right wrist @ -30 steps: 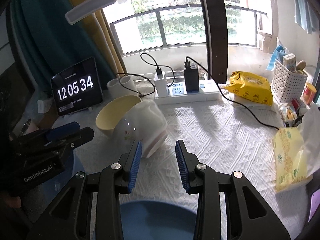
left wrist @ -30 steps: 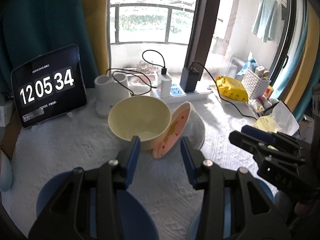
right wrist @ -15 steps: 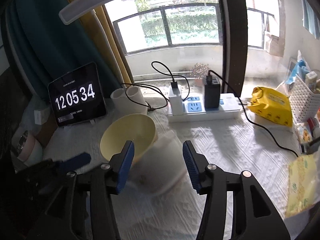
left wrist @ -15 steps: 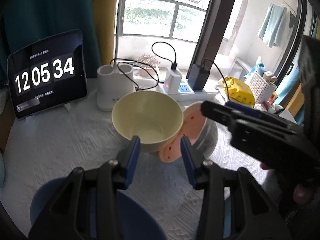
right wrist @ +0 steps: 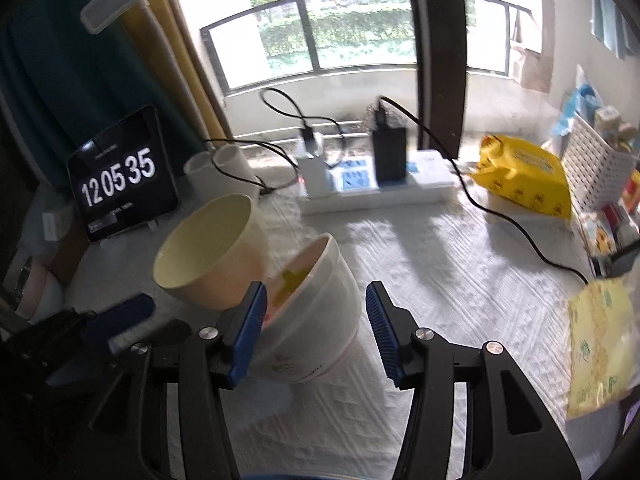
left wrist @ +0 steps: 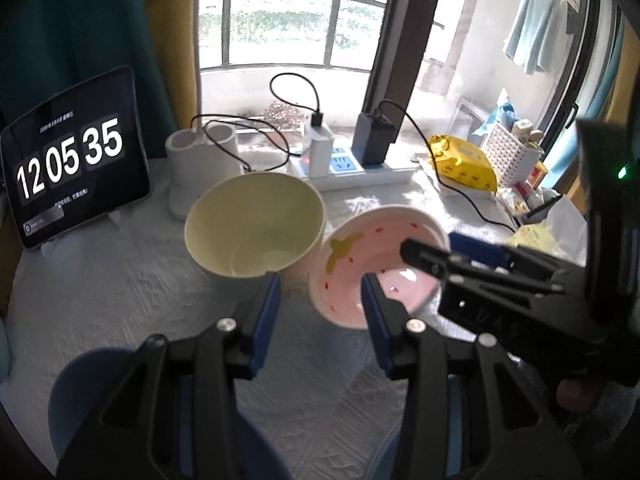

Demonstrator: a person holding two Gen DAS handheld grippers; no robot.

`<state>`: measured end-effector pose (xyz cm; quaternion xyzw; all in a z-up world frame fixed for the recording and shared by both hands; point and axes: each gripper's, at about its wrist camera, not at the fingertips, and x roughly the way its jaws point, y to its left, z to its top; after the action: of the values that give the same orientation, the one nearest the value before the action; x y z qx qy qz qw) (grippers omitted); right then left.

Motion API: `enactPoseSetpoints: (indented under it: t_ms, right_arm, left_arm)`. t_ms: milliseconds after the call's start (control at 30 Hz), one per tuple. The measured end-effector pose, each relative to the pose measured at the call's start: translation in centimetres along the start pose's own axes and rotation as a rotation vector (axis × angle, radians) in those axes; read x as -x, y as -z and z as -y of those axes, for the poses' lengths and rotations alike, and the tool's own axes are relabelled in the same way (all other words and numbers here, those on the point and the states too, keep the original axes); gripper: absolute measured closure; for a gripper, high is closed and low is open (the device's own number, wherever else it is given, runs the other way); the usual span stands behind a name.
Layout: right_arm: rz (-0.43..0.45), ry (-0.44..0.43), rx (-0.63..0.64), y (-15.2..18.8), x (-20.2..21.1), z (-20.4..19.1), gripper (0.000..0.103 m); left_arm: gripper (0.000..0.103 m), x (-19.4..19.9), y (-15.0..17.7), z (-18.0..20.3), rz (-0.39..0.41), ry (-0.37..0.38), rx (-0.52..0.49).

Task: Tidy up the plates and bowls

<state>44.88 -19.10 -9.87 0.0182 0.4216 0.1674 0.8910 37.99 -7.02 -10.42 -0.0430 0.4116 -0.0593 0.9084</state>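
On the tabletop (right wrist: 460, 280), covered in white textured cloth, a pale yellow round bowl (left wrist: 256, 224) leans tilted against a white bowl with a pink speckled inside (left wrist: 372, 264). The right gripper (right wrist: 314, 320) has just been opening its jaws, which stand apart astride the white bowl, one finger (left wrist: 424, 258) inside its rim. The left gripper (left wrist: 320, 312) hangs near both bowls, jaws apart and empty.
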Motion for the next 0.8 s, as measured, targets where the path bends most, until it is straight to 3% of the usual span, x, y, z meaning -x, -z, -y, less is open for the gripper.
enactPoseSetpoints:
  t_ms: [200, 367, 800]
  right_arm:
    - [-0.051, -0.006, -0.1, 1.8, -1.0, 3.9, 0.05]
    - [-0.057, -0.012, -0.14, 2.7, -1.3, 6.0, 0.059]
    - [-0.087, -0.045, -0.139, 3.1, -2.1, 6.1, 0.075]
  left_arm:
    - [0.06, -0.4, 0.1, 1.6, -0.02, -0.003, -0.015]
    - [0.06, -1.7, 0.1, 2.8, -0.057, -0.003, -0.01]
    - [0.061, -5.7, 0.5, 3.9, -0.172, -0.014, 0.046]
